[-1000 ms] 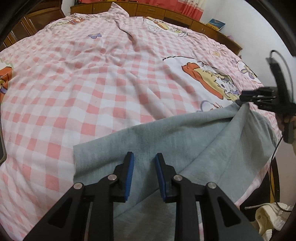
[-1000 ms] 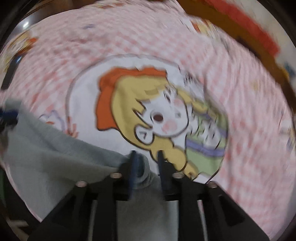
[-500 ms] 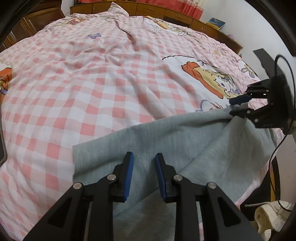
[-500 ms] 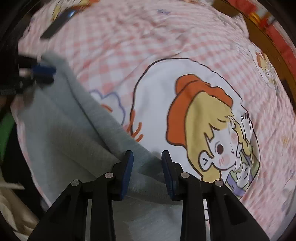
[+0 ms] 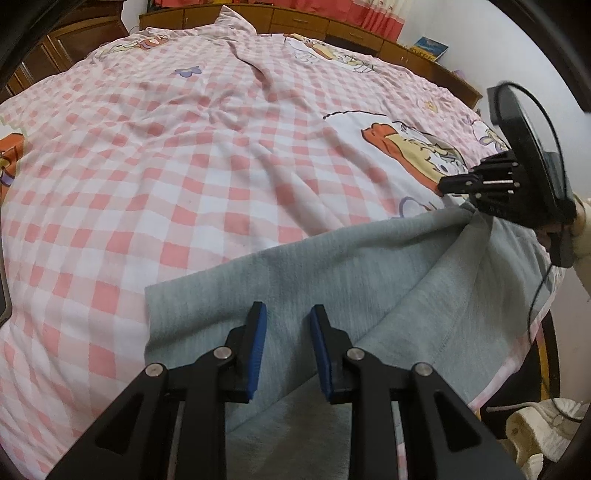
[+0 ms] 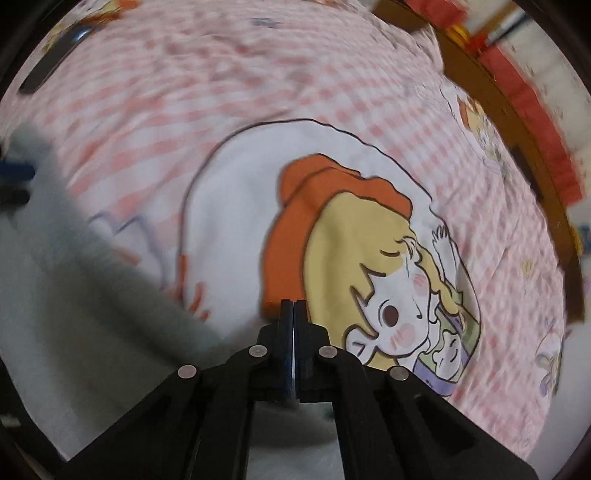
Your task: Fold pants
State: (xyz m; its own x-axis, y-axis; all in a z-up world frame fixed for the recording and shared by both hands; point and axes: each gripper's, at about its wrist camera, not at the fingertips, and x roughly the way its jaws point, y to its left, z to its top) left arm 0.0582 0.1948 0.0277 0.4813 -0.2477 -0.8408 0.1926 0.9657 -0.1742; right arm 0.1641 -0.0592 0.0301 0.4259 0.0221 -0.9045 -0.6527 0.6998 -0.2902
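Note:
Grey pants (image 5: 332,280) lie spread on the near part of a pink checked bed sheet (image 5: 184,166). My left gripper (image 5: 286,317) is open, its blue pads just above the pants' middle, holding nothing. My right gripper (image 5: 448,184) is at the pants' far right corner, where the cloth bunches up toward it. In the right wrist view the right gripper (image 6: 293,306) has its jaws closed, with grey cloth (image 6: 74,314) running under and left of it; the pinch point itself is hidden.
A cartoon girl print (image 6: 369,258) lies on the sheet just beyond the right gripper. Wooden cabinets (image 5: 351,29) line the far side of the bed. A black cable (image 5: 539,288) hangs at the right bed edge, above pale shoes (image 5: 535,435) on the floor.
The right gripper's jaws went from open to closed at the pants' right corner, and the cloth there is now drawn up. The left gripper has stayed put and open.

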